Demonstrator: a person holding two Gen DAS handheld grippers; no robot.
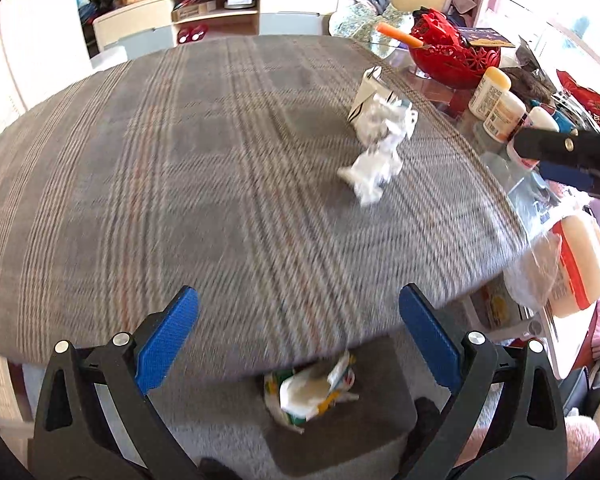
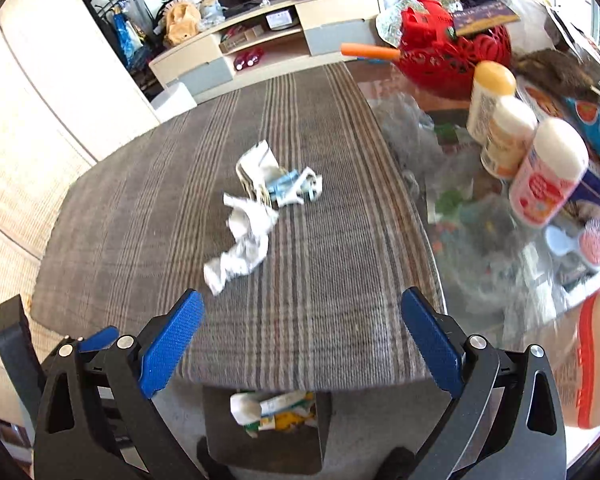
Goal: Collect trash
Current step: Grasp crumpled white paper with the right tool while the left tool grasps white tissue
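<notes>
A crumpled white paper [image 1: 374,168] [image 2: 242,248] lies on the striped grey tablecloth [image 1: 180,168] [image 2: 320,280]. Behind it lies a small heap of white and blue wrappers with a torn carton [image 1: 380,110] [image 2: 278,180]. A dark bin [image 1: 340,404] [image 2: 266,428] stands on the floor below the table's near edge, with wrappers and paper inside. My left gripper [image 1: 298,344] is open and empty above the near table edge. My right gripper [image 2: 302,346] is open and empty, short of the crumpled paper; it also shows at the right of the left wrist view [image 1: 560,160].
The table's right side is crowded: a red basket [image 1: 454,54] [image 2: 452,52] with an orange stick, several white bottles [image 1: 496,106] [image 2: 508,136], plastic bags and a white tub [image 1: 576,264]. A TV cabinet [image 1: 204,12] stands behind the table.
</notes>
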